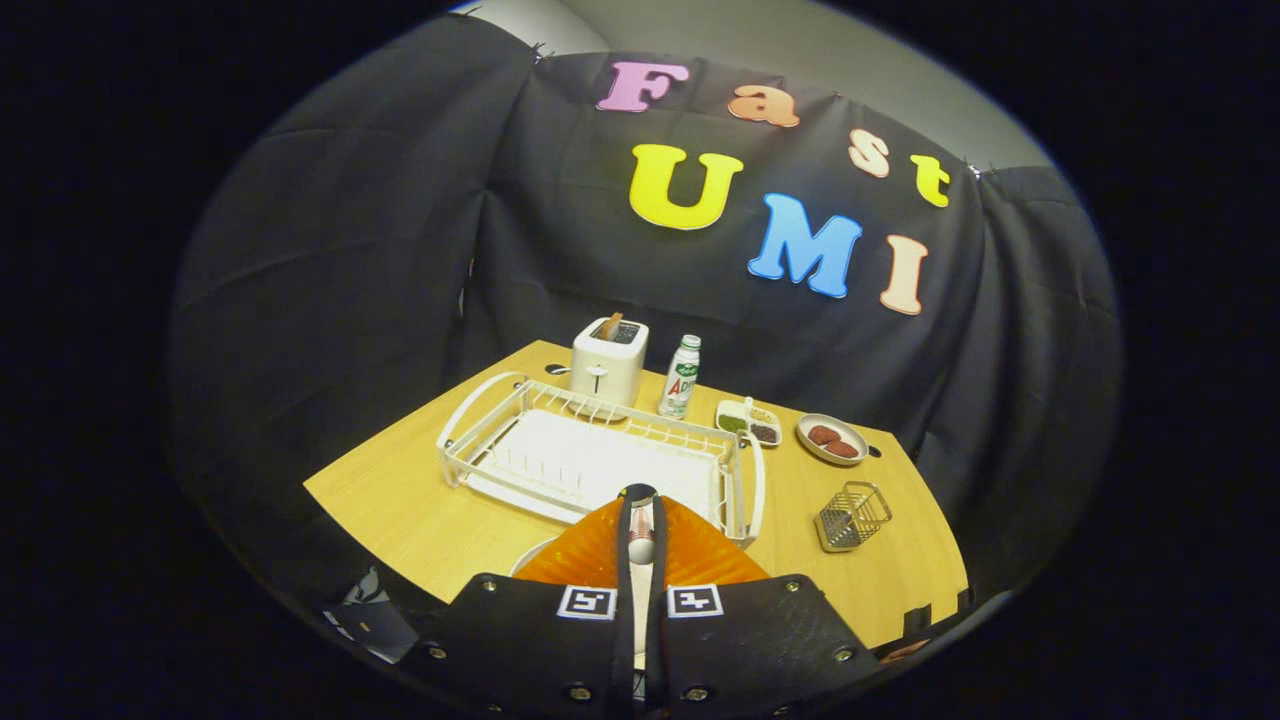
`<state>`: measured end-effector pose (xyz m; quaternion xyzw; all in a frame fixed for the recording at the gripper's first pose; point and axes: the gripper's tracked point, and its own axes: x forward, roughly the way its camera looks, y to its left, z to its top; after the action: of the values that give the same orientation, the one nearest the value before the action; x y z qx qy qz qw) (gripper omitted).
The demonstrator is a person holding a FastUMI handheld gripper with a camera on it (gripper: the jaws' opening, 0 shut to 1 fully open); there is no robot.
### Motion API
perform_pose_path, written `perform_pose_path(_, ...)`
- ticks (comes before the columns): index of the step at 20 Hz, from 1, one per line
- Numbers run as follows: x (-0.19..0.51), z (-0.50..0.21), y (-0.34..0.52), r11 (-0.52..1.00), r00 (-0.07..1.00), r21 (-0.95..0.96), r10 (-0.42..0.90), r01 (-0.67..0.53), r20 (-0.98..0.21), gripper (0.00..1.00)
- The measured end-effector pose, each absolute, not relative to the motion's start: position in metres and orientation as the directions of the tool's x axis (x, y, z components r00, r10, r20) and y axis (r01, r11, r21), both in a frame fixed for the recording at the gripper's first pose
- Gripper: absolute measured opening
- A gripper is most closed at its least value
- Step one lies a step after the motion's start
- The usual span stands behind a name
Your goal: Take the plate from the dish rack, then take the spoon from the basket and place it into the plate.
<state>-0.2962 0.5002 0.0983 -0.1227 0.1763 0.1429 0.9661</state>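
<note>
Both fingers of my gripper [640,545] pinch the white spoon [641,548] above the orange ribbed plate [700,555]. Light, stiff, glossy, likely slippery: grip mid-handle. Wire basket [851,516] lies at three o'clock on the bench [420,510].

Much of the plate [590,555] is covered by the tool [640,500] and its black body, so that just an orange arc and a pale rim at the near left are seen. A spoon [641,548] is glimpsed in the narrow slot between the two fingers; its handle is hidden, and whether both fingers press on it cannot be told. The near edge of the rack [600,455] is masked by the plate and fingers. The contents of the small divided dish [748,421] and the dark red pieces on the saucer [832,438] are too small to be identified. The worktop [400,500] is cut off at its near side by the tool.
</note>
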Motion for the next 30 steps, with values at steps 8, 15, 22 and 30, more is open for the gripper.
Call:
perform_pose_path(8, -0.306, 0.044, 0.506, 0.92, 0.85, -0.148, 0.263, -0.364, -0.456, 0.05)
perform_pose_path(15, -0.288, 0.019, 0.504, 0.935, 0.838, -0.104, 0.251, -0.34, -0.484, 0.04)
perform_pose_path(22, -0.279, 0.004, 0.502, 0.939, 0.829, -0.083, 0.249, -0.332, -0.5, 0.04)
perform_pose_path(30, -0.277, -0.001, 0.504, 0.92, 0.826, -0.119, 0.272, -0.374, -0.494, 0.12)
